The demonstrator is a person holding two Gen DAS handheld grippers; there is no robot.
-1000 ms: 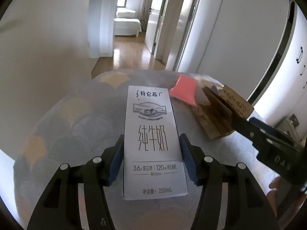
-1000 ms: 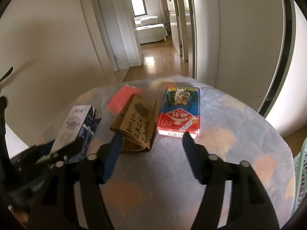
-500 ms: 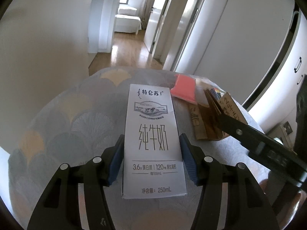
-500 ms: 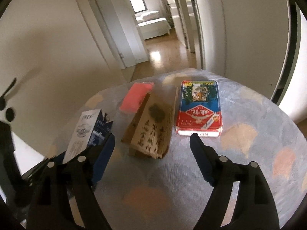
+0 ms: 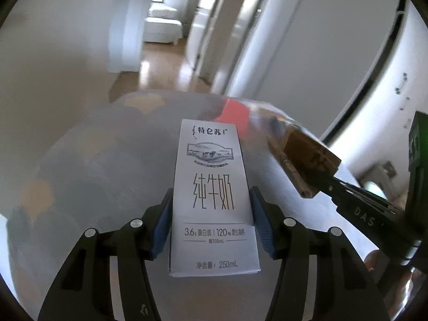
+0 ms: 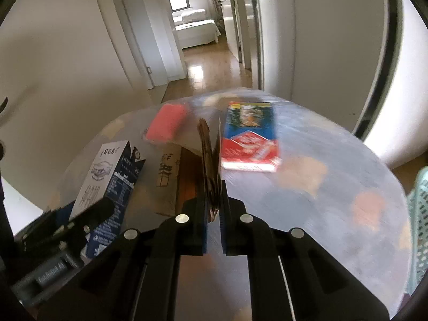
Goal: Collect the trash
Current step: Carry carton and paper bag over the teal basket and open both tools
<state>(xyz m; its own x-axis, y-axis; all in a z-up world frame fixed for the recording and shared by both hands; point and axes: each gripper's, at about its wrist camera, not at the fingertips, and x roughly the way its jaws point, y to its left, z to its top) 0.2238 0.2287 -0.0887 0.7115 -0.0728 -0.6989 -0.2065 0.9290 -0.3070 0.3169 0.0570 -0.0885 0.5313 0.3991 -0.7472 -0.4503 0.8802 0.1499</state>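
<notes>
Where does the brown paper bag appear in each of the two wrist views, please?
Left wrist view: the brown paper bag is right of centre, lifted at an angle in the right gripper, right of the milk carton.
Right wrist view: the bag is at centre, seen edge-on, clamped in the right gripper.
Shared landmark: the pink pack, lying on the table just beyond the bag in both views.

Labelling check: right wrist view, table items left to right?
milk carton → pink packet → brown paper bag pinched in the right gripper → red-and-blue box → teal basket at the right edge.
</notes>
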